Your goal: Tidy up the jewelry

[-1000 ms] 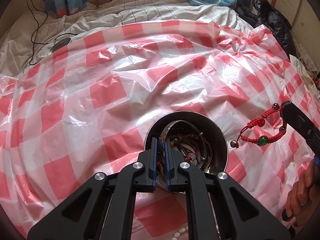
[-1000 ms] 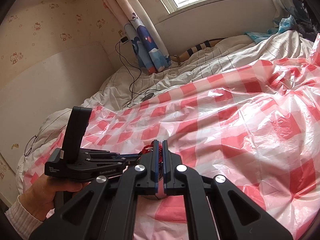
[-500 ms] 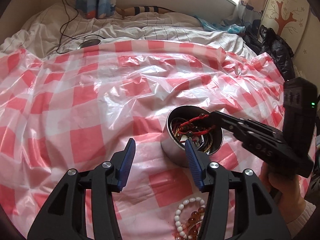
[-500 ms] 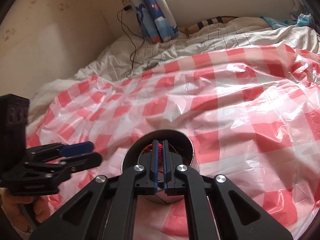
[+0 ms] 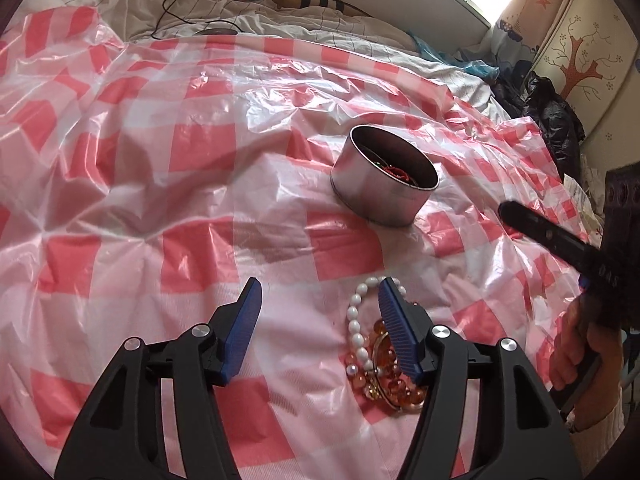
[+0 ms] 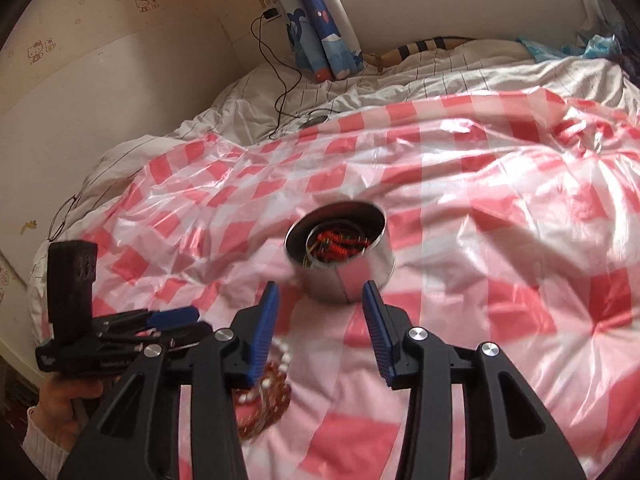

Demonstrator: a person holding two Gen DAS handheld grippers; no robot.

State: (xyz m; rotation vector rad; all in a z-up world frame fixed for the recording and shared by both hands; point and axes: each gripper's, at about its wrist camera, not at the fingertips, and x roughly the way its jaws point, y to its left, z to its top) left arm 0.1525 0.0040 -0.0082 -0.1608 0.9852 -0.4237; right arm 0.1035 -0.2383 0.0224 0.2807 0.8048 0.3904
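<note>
Two tongs are in view, one per hand, and both are spread wide with nothing between their blue pads. Low in the left wrist view, the left tongs (image 5: 320, 304) hang over the checked plastic sheet (image 5: 160, 152), the right-hand pad lying over the edge of a small heap of bracelets: one white bead bracelet (image 5: 357, 330) looped beside one amber bead bracelet (image 5: 394, 384), the two touching. Low in the right wrist view, the right tongs (image 6: 320, 312) are released just in front of one round metal tin (image 6: 344, 276), which stands upright on the sheet at the frame's centre. One red cord bracelet (image 6: 340, 244) lies inside the tin on top of other tangled pieces too jumbled to count. Along the upper part of both views, one white striped quilt (image 6: 440, 76) covers the bed, with one black cable (image 6: 280, 92) trailing across it.
</note>
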